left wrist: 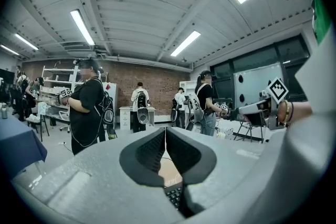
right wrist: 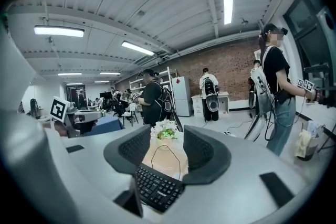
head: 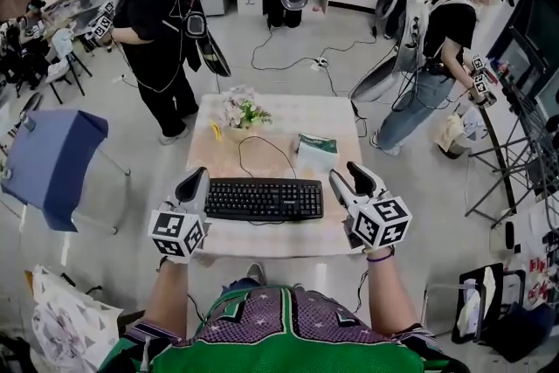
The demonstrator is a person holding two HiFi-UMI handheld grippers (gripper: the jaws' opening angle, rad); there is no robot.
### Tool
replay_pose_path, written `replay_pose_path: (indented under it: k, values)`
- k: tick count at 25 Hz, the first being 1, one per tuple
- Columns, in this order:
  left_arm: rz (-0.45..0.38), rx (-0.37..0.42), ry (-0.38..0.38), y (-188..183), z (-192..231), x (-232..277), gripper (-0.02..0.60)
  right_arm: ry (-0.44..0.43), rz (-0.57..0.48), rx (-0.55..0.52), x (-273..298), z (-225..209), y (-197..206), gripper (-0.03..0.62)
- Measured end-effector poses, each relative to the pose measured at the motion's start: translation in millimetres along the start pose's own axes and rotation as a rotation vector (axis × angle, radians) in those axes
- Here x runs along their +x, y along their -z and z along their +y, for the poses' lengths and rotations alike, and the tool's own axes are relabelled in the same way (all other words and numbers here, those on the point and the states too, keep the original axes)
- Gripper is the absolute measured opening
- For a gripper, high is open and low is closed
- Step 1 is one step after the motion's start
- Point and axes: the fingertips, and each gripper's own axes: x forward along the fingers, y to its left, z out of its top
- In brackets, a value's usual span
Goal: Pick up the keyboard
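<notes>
A black keyboard (head: 264, 198) lies across the near half of a small pale table (head: 288, 120), and its cable (head: 265, 146) loops toward the far side. My left gripper (head: 196, 181) hovers by the keyboard's left end with its jaws shut and nothing between them. In the left gripper view (left wrist: 165, 136) only a few keys (left wrist: 173, 195) show below the closed fingers. My right gripper (head: 349, 176) is at the keyboard's right end, jaws open and empty. The right gripper view (right wrist: 167, 152) looks past the spread jaws at the keyboard's end (right wrist: 155, 186) just below them.
A pot of flowers (head: 243, 113), a yellow object (head: 215, 131) and a green-and-white packet (head: 315, 151) sit on the table's far half. A blue-draped stand (head: 52, 160) is at left and a metal rack (head: 515, 155) at right. Several people stand around, and cables run across the floor.
</notes>
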Motion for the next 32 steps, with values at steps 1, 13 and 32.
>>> replay_pose_path:
  k: [1, 13, 32]
  values:
    - [0.006, -0.006, 0.001, 4.2, 1.7, 3.0, 0.018, 0.002, 0.011, 0.007, 1.8, -1.5, 5.4, 0.183]
    - [0.135, -0.021, -0.013, 77.6, 40.0, 33.1, 0.018, 0.028, 0.178, 0.147, 34.4, -24.5, 89.7, 0.183]
    - [0.319, -0.041, 0.036, 188.1, 55.9, 82.9, 0.018, 0.121, 0.414, 0.336, 67.5, -54.0, 222.0, 0.183]
